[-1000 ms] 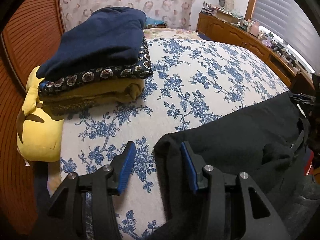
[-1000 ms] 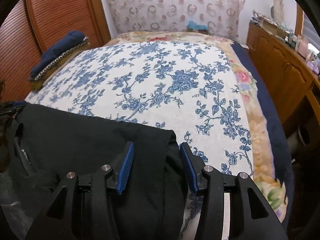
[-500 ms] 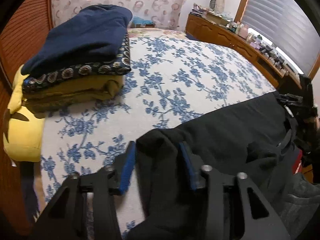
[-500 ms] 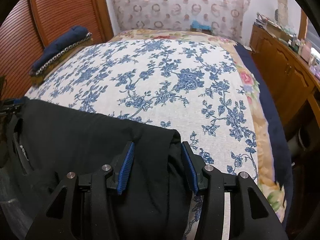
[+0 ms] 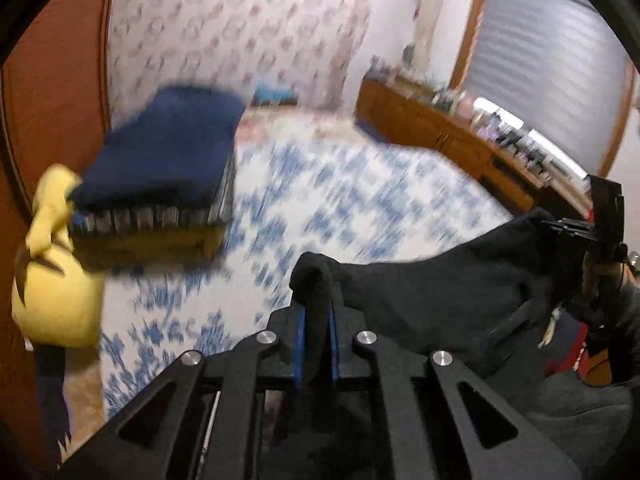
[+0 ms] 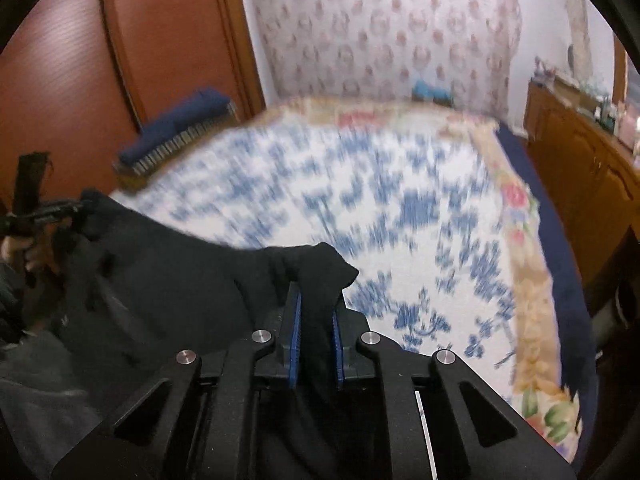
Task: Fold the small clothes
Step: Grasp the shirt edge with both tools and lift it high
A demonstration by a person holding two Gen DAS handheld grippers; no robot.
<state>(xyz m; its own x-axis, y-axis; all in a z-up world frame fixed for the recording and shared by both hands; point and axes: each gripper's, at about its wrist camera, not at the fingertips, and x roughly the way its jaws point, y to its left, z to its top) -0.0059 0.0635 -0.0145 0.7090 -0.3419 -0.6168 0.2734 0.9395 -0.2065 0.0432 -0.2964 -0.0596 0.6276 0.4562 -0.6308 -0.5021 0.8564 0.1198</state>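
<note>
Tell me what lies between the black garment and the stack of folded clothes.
Only bare blue-flowered bedspread separates the black garment from the folded stack, seen in the left wrist view.

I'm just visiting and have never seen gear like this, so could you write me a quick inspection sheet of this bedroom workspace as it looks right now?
Surface: bed with blue floral bedspread, blurred in both views.
Job's things: black garment lifted between both grippers; stack of folded clothes, navy on top, at the bed's far left.
Clutter: yellow plush toy beside the stack.
Grippers: left gripper has just closed on one corner of the garment; right gripper has just closed on the other.
Cables: nothing seen.
Surroundings: wooden wardrobe, patterned wall, wooden dresser with small items, window blind.
</note>
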